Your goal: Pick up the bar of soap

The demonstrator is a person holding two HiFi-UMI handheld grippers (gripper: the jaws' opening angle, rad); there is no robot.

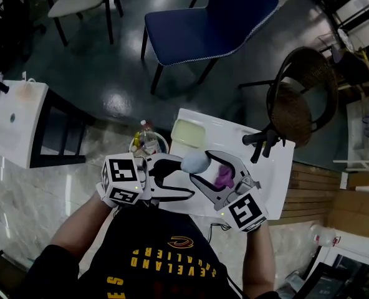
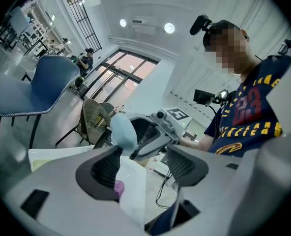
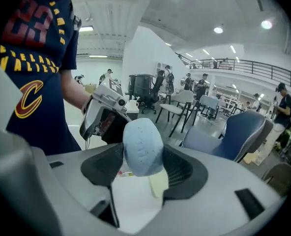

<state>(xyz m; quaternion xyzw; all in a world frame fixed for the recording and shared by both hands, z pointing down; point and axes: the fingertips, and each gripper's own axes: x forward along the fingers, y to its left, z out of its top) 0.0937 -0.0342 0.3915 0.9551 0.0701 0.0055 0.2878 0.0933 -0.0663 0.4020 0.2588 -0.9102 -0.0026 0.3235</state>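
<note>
The bar of soap (image 1: 196,161) is a pale blue oval, held in the air above the white table (image 1: 259,167). My right gripper (image 1: 197,167) is shut on it. In the right gripper view the soap (image 3: 142,145) stands upright between the two dark pads, at the jaw tips of the right gripper (image 3: 143,164). My left gripper (image 1: 179,179) points level toward the soap from the left and is open, with nothing between its pads. In the left gripper view the soap (image 2: 123,131) sits just past the left jaw of the left gripper (image 2: 142,164), not touching its pads.
On the white table lie a pale yellow dish (image 1: 189,132), a purple object (image 1: 225,177) and a black tool (image 1: 263,141). A cup holding a bottle (image 1: 148,141) stands at its left edge. A blue chair (image 1: 213,18) and a wicker chair (image 1: 300,93) stand beyond.
</note>
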